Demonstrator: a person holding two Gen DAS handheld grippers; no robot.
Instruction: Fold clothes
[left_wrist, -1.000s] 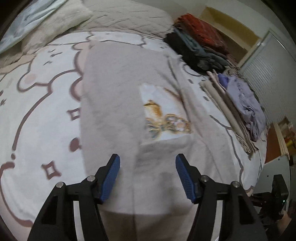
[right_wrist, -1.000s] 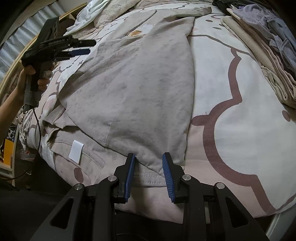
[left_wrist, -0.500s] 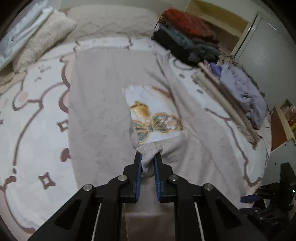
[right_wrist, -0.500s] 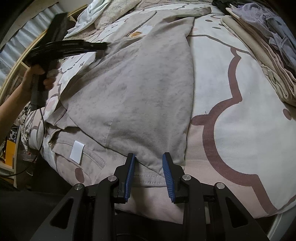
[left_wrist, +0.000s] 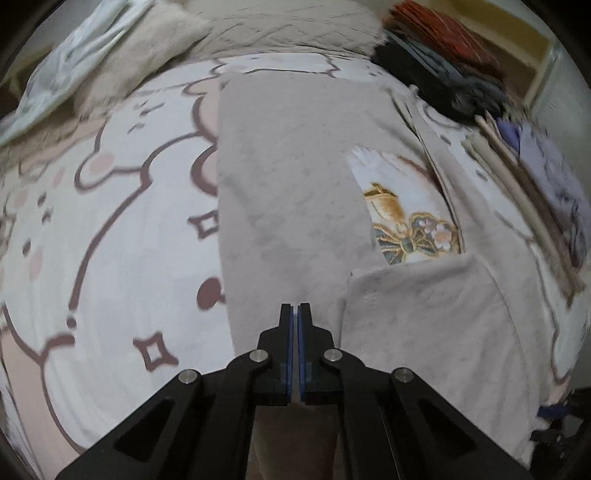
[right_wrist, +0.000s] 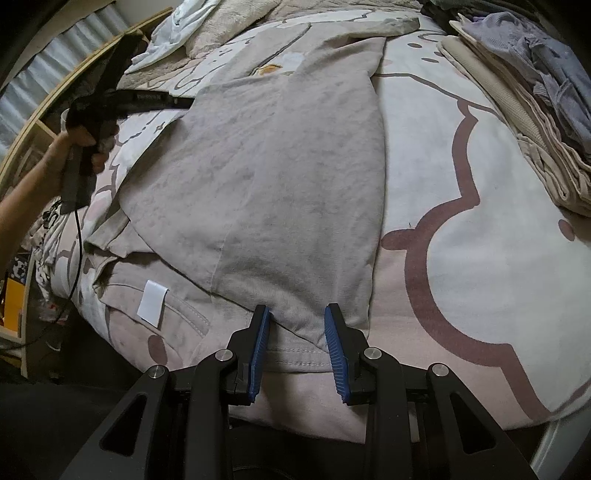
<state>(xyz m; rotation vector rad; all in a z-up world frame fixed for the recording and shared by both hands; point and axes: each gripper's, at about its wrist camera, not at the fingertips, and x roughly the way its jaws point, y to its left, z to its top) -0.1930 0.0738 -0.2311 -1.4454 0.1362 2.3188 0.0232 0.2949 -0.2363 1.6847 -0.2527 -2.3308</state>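
Observation:
A beige T-shirt (left_wrist: 288, 177) lies on the bed, folded partly over itself, with a gold and blue print (left_wrist: 410, 229) showing at its middle. My left gripper (left_wrist: 295, 306) is shut, its pads pinched together over the fabric. In the right wrist view the left gripper (right_wrist: 155, 99), held in a hand (right_wrist: 70, 147), meets the edge of the folded shirt (right_wrist: 277, 166). My right gripper (right_wrist: 297, 325) stands open at the near bed edge, with the shirt's lower corner lying between its blue pads (right_wrist: 258, 343). A white label (right_wrist: 151, 302) shows on the layer underneath.
The bed sheet (right_wrist: 498, 258) is white with brown cartoon outlines. Stacks of folded clothes (right_wrist: 535, 92) line the right side, with darker and red piles (left_wrist: 443, 74) further back. Pillows (left_wrist: 129, 74) lie at the head. A wooden shelf (right_wrist: 22, 155) stands at the left.
My left gripper went from open to shut on a bunch of shirt fabric, then drew it leftward; the folded flap now covers more of the print. The right gripper has stayed put.

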